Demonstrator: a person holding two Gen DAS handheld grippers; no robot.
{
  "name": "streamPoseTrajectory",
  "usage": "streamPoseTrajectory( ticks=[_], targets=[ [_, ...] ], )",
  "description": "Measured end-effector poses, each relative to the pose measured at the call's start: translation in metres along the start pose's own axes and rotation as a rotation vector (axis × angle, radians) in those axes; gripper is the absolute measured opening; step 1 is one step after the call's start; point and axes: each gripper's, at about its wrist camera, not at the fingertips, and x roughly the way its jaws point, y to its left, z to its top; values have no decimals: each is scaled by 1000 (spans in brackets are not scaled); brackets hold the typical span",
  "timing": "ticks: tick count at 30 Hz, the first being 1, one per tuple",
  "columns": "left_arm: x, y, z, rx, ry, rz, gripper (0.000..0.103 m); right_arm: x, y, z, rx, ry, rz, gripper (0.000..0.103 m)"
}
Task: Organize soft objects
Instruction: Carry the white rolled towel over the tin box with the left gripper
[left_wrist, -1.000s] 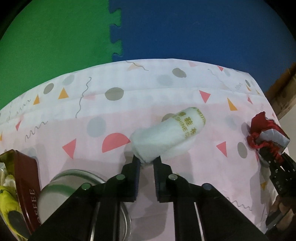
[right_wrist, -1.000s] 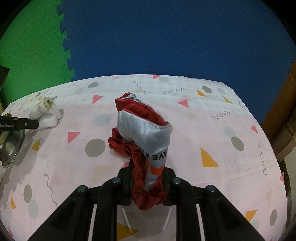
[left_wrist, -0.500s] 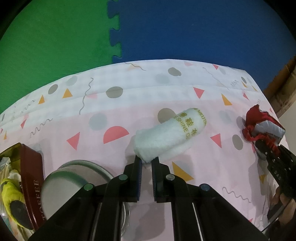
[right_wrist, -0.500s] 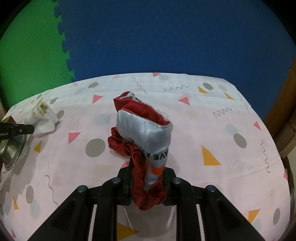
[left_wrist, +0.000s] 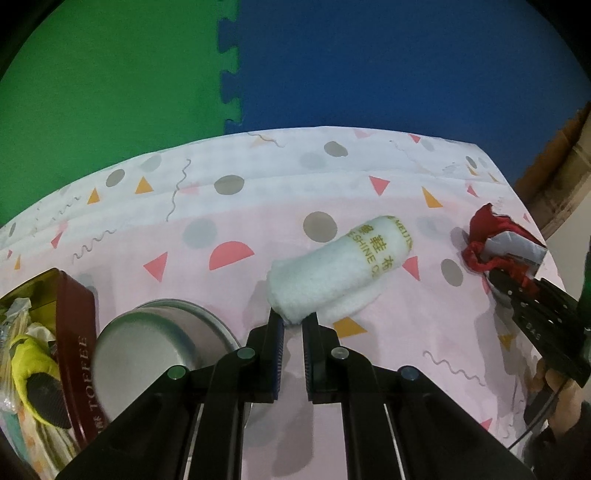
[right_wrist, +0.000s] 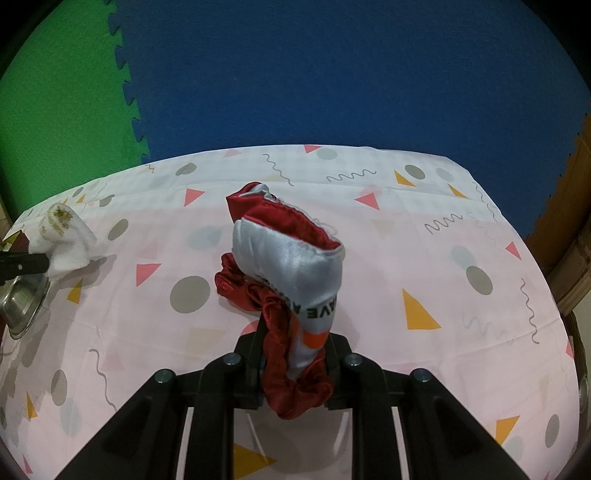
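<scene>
We've got the left gripper (left_wrist: 293, 322) pinched tight on the near end of the rolled white towel (left_wrist: 338, 267), which stretches away from its tips over the patterned tablecloth (left_wrist: 229, 221), just right of the steel bowl (left_wrist: 155, 354). Further right of the bowl, our right gripper (right_wrist: 293, 338) clamps a red-and-silver pouch (right_wrist: 291, 262), sticking up from the jaws.

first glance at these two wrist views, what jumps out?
The red and silver satin pouch, standing up mid-table, pinched at its lower end by the right gripper. Next, the rolled white towel with gold lettering, its near end clamped by the left gripper, lying on the pink patterned tablecloth. At the left edge sit a steel bowl and a red toffee tin stuffed with odds and ends.
</scene>
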Motion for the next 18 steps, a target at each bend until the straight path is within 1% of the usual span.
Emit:
streamPoseTrajectory(
  ticks=[7,10,18],
  targets=[
    [-16,-1,-10,-15,-5,1,8,0,0,0,1,2,0,20],
    [-24,0,-14,-22,-6,15,8,0,0,0,1,1,0,20],
    [-48,7,-23,-53,-31,25,8,0,0,0,0,3,-1,20]
  ],
)
